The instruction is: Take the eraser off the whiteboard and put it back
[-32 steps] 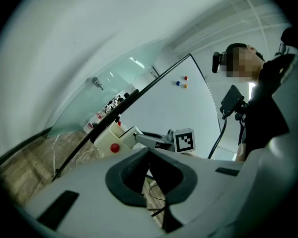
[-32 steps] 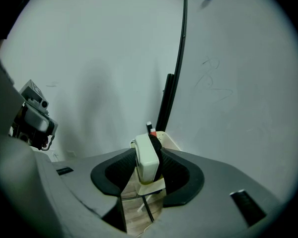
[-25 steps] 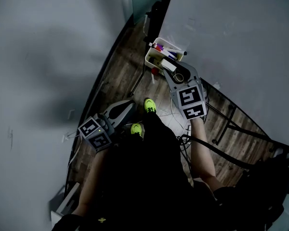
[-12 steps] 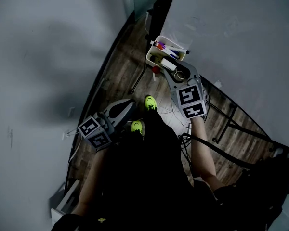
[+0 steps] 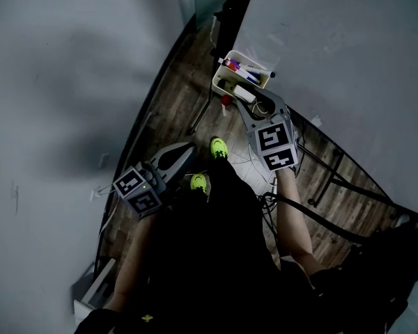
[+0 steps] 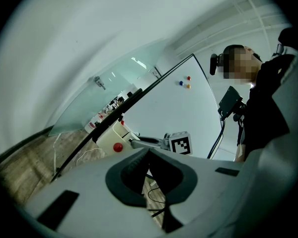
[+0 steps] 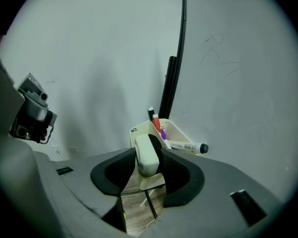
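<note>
Wood-plank floor (image 5: 175, 104), whiteboard (image 5: 334, 47) alongside; right gripper (image 7: 149, 152) fingers clamp eraser (image 7: 145, 158); left gripper (image 6: 149, 153) fingers together.

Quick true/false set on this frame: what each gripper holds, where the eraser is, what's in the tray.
1. The right gripper is closed on the eraser. True.
2. The left gripper grips a marker. False: nothing is between its jaws.
3. The cream tray holds markers. True.
4. The eraser is stuck on the whiteboard. False: it is off the board, in the right gripper's jaws in front of the tray.
</note>
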A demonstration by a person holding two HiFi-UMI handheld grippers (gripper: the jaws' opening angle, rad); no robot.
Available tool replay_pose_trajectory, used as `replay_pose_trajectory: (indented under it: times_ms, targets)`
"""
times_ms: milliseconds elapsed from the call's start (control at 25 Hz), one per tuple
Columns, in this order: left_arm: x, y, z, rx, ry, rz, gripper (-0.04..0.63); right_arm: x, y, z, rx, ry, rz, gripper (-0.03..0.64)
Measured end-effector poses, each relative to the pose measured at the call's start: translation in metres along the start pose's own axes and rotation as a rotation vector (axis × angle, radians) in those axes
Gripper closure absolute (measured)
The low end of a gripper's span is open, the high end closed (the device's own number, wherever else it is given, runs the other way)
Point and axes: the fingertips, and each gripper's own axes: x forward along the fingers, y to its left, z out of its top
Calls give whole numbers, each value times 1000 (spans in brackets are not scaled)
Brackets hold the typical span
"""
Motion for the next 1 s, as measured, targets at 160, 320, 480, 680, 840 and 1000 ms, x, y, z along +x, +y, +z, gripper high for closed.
replay_pose_trajectory:
  times_ms: [160, 320, 480, 680, 840, 1000]
  targets:
    - [1, -1, 0, 0, -5, -1, 581, 0, -1, 0, 0, -3, 0, 451]
    - [-1, -2, -3, 1, -4, 2, 581, 0, -1, -1, 4, -3, -4, 449]
    - [-2, -3, -2, 5, -6, 1, 581, 0, -1, -1, 16, -3, -6, 448]
    - [-4, -5, -2, 12, -12, 0, 581, -3, 0, 4, 20, -18, 0, 431]
    - [-5, -8, -1, 18, -19, -9, 581, -7, 3, 8, 13, -27, -4, 431]
    - [-7, -12, 2, 27, -23, -17, 581, -14, 5, 14, 7, -36, -13, 431]
